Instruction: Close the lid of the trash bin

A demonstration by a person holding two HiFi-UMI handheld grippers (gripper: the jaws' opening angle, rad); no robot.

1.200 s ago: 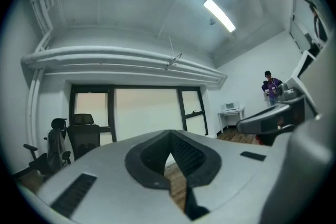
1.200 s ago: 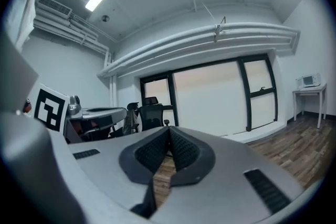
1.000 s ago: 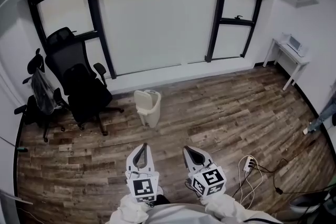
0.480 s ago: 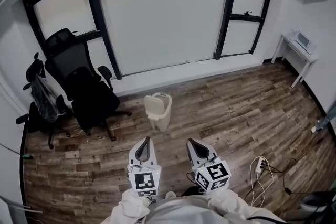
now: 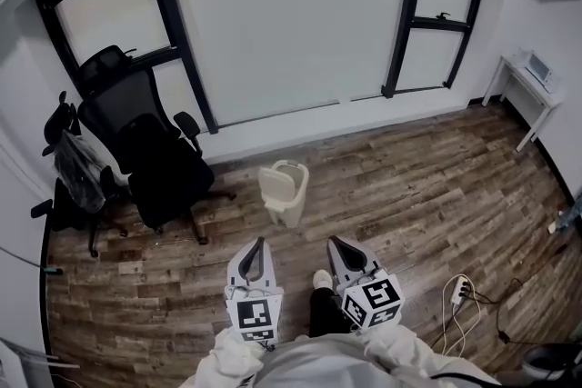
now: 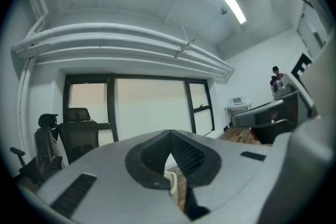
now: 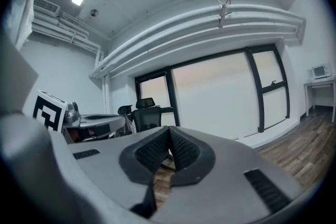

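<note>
A cream trash bin [image 5: 285, 192] stands on the wooden floor near the window wall, with its lid raised at the left side and its mouth uncovered. A sliver of the bin [image 6: 171, 182] shows between the jaws in the left gripper view. My left gripper [image 5: 255, 249] is held low in the head view, well short of the bin, with its jaws shut and nothing in them. To its right, my right gripper [image 5: 341, 244] is likewise shut and empty, also apart from the bin.
Two black office chairs [image 5: 150, 154] stand left of the bin by the window. A white side table [image 5: 531, 86] is at the far right wall. A power strip with cables [image 5: 459, 293] lies on the floor at the right. A shoe [image 5: 321, 279] shows between the grippers.
The view has moved toward the bin, which now sits closer and more central. Both grippers stay shut, side by side. A shoe has come into view between them.
</note>
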